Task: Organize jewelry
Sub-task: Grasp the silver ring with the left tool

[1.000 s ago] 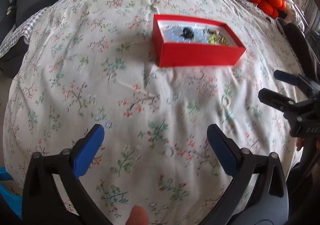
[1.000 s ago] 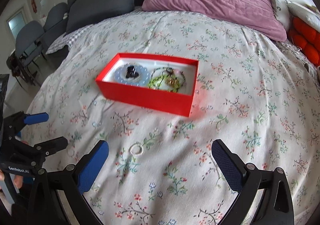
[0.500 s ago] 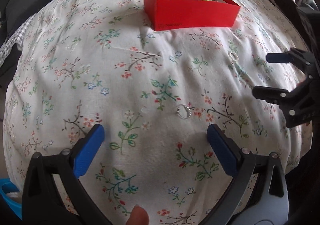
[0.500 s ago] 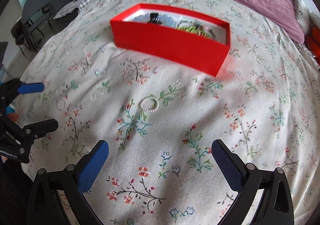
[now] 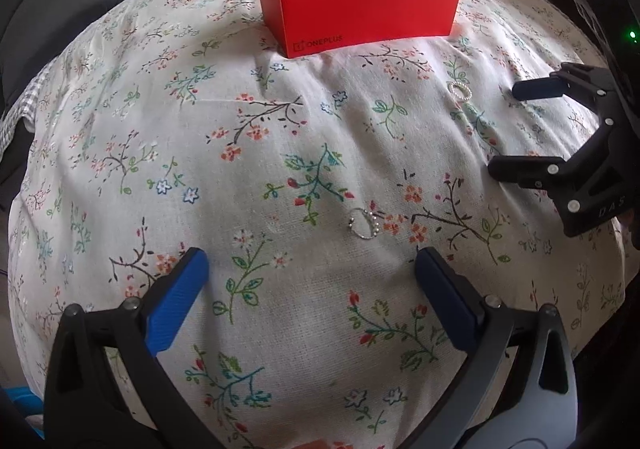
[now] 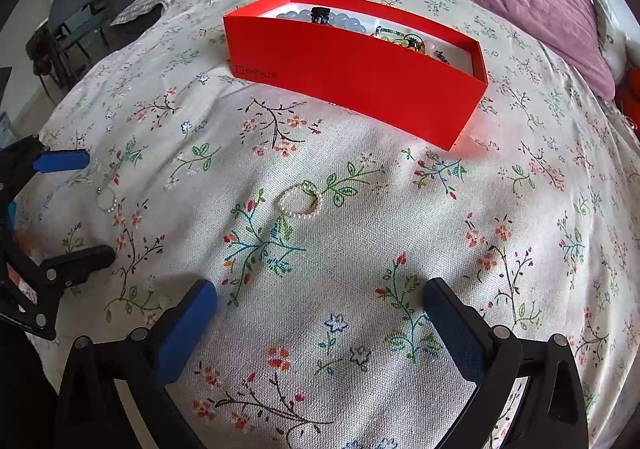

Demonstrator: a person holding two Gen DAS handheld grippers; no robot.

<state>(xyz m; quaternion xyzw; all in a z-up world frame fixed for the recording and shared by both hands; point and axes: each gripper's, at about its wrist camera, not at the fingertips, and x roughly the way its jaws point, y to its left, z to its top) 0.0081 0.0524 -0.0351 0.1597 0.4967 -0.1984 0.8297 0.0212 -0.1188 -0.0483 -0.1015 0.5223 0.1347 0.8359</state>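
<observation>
Low in the left wrist view, the left gripper [image 5: 312, 281] hangs over the floral bedspread [image 5: 120, 153] with its blue-padded jaws spread wide and empty. A thin silver ring [image 5: 363, 224] lies flat on the cloth just ahead of it, right of centre. The right gripper [image 6: 320, 305] is likewise wide apart and holds nothing, low in its own frame; a small pearl ring [image 6: 301, 202] lies at centre ahead of it. Farther up stands the red box [image 6: 360, 77], open-topped, holding pale blue beads and other pieces too crowded to make out.
</observation>
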